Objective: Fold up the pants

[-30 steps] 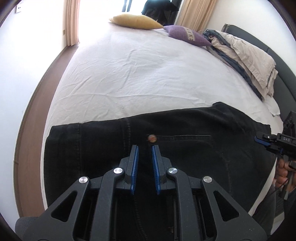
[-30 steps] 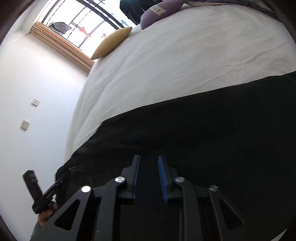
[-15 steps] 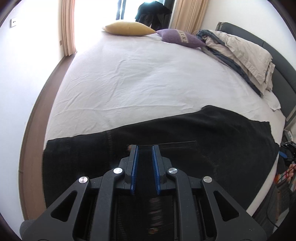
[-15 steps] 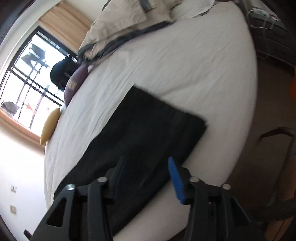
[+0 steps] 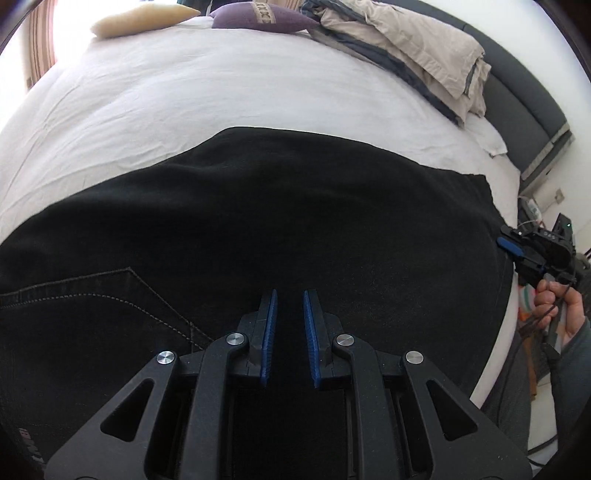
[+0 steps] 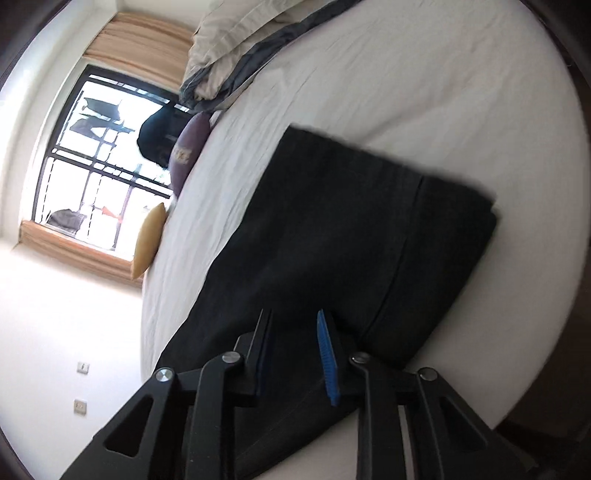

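The black pants lie flat along the near edge of the white bed; a stitched back pocket shows at the left. My left gripper hovers over the pants, jaws a little apart and empty. My right gripper shows at the far right of the left wrist view, held by a hand off the bed's edge beside the leg end. In the right wrist view the pants run away from the open, empty right gripper, with the folded leg end at the right.
A yellow pillow and a purple pillow lie at the far end of the bed. A heap of beige and grey bedding lies by the dark headboard. A window is beyond the bed.
My left gripper has moved right along the pants, from the waist button towards the legs. My right gripper has drawn back off the pants to the leg end and opened wider.
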A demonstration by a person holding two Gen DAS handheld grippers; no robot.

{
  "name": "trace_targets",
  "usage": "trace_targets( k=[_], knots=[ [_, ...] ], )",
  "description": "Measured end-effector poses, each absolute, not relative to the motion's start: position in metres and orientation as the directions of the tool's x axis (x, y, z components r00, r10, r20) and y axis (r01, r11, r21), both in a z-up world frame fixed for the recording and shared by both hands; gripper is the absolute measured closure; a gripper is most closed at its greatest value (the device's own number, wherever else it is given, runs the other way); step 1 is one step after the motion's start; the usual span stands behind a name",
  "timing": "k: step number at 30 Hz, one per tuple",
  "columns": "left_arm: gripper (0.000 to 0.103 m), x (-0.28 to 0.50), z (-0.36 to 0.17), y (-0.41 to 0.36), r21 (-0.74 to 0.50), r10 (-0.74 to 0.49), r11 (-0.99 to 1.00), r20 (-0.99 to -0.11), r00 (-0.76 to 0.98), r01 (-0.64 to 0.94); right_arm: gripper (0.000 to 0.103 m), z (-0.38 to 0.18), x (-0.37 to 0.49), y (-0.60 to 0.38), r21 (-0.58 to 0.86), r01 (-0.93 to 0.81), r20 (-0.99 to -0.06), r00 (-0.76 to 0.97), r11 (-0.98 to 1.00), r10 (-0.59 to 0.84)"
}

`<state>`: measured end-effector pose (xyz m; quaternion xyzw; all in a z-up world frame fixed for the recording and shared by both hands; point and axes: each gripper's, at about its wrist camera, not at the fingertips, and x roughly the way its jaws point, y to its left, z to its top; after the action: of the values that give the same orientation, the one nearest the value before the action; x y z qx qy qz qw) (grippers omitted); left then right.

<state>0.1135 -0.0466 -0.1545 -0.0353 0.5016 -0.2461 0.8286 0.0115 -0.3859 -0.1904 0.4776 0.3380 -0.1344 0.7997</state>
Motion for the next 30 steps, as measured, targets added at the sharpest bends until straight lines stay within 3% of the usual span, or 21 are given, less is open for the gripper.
trace_targets(
  k=[1,3,5,11,16,21,26,28,29,30],
  knots=[
    [0.088,0.115,-0.157,-0.043,-0.33,-0.459,0.872,-0.807,0.372,0.362,0.07,-0.181,0.004,-0.393,0.634,0.576,-0.69,0.722,0.517,0.041],
    [0.088,0.117,-0.16,-0.042,-0.347,-0.471,0.869,-0.8,0.372,0.353,0.046,-0.161,-0.012,-0.403,0.616,0.599,-0.676,0.735,0.511,-0.047],
    [0.088,0.116,-0.161,-0.048,-0.322,-0.453,0.877,-0.804,0.386,0.357,0.038,-0.157,-0.025,-0.406,0.628,0.613,-0.671,0.739,0.479,-0.067],
    [0.088,0.116,-0.165,-0.052,-0.319,-0.45,0.879,-0.799,0.399,0.353,0.038,-0.205,-0.039,-0.412,0.741,0.612,-0.644,0.765,0.278,0.031],
    [0.088,0.114,-0.167,-0.049,-0.318,-0.449,0.88,-0.798,0.402,0.352,0.039,-0.22,-0.037,-0.422,0.812,0.554,-0.567,0.823,0.182,0.023],
    [0.088,0.112,-0.166,-0.045,-0.318,-0.449,0.881,-0.796,0.406,0.351,0.051,-0.228,-0.023,-0.431,0.862,0.493,-0.5,0.864,0.118,0.048],
    [0.088,0.111,-0.166,-0.039,-0.322,-0.453,0.879,-0.794,0.405,0.351,0.053,-0.232,-0.018,-0.433,0.88,0.466,-0.47,0.882,0.089,0.035],
    [0.088,0.11,-0.166,-0.039,-0.321,-0.452,0.88,-0.794,0.406,0.351,0.065,-0.235,-0.014,-0.435,0.89,0.449,-0.453,0.89,0.075,0.055],
    [0.088,0.11,-0.166,-0.039,-0.321,-0.452,0.88,-0.794,0.407,0.351,0.077,-0.238,-0.011,-0.435,0.893,0.446,-0.45,0.89,0.063,0.075],
    [0.088,0.11,-0.166,-0.038,-0.322,-0.452,0.88,-0.794,0.407,0.349,0.08,-0.24,-0.009,-0.434,0.891,0.45,-0.454,0.887,0.062,0.082]
  ],
)
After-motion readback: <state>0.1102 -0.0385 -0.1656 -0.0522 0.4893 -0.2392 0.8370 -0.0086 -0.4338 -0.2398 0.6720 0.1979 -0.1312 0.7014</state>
